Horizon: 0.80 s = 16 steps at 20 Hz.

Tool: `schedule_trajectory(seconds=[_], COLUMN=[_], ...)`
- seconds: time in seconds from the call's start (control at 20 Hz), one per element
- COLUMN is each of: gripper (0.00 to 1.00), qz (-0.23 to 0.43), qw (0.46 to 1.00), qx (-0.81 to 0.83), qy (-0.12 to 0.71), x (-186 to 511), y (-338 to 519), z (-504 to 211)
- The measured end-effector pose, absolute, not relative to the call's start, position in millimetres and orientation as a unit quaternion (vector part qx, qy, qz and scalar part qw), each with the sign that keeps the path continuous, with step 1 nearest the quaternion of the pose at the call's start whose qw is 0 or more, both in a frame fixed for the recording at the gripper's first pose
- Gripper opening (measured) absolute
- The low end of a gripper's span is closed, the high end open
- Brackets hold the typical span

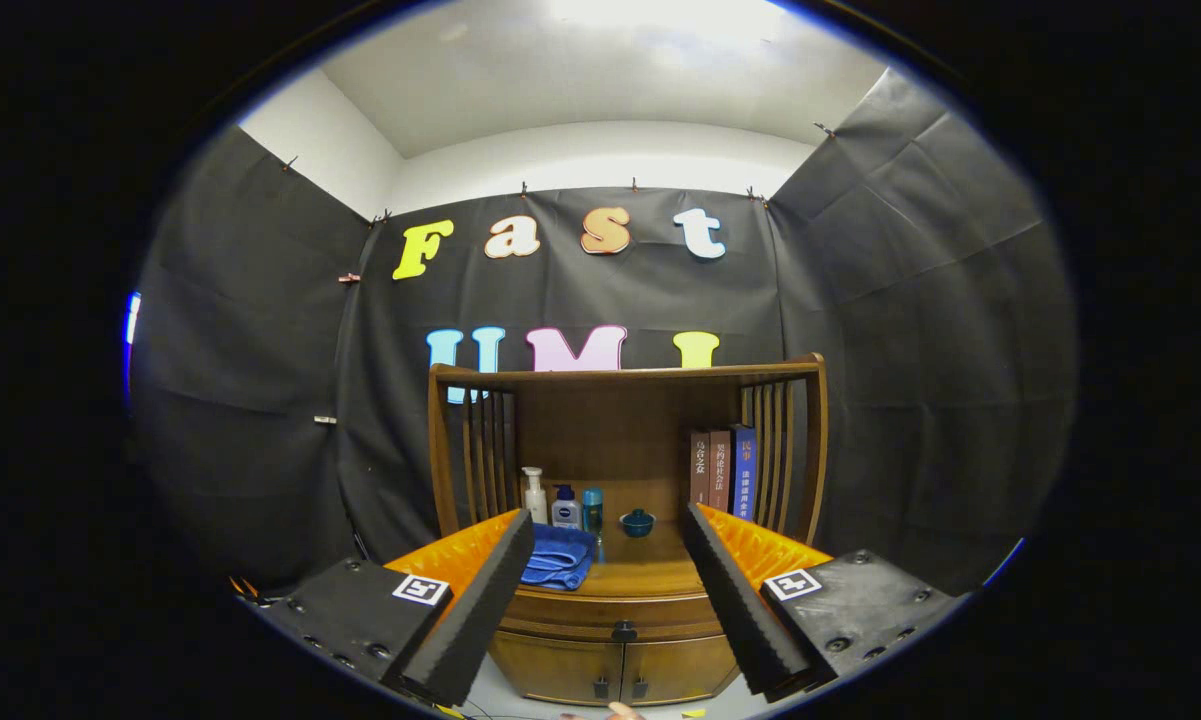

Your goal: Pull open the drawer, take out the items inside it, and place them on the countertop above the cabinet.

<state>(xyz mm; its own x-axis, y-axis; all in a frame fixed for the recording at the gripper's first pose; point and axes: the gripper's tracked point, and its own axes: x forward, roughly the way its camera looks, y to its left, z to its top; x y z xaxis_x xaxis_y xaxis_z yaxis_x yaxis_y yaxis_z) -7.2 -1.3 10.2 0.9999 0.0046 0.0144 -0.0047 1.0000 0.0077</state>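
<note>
A brown wooden cabinet (615, 600) stands ahead of me against the booth wall. Its drawer (600, 612) sits shut under the countertop (660, 575), with a small dark knob (624, 631) at its middle. My gripper (610, 530) is open and holds nothing; its two fingers are spread wide, and the cabinet shows in the gap between them, well beyond the tips. What lies inside the drawer is hidden.
On the countertop lie a folded blue towel (557, 556), three small bottles (563, 503) at the back left, a small teal bowl (637, 521) and three upright books (722, 470) at the right. Slatted wooden sides (485, 440) and a top shelf frame it. Two lower doors (615, 670) sit beneath the drawer.
</note>
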Motion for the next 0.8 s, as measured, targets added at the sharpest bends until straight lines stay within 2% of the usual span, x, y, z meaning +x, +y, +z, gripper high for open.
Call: schedule_trajectory(seconds=[0.8], gripper=[0.99], qz=[0.000], qw=[1.000], qx=[-0.007], qy=[0.009], x=[0], y=[-3], z=[-6])
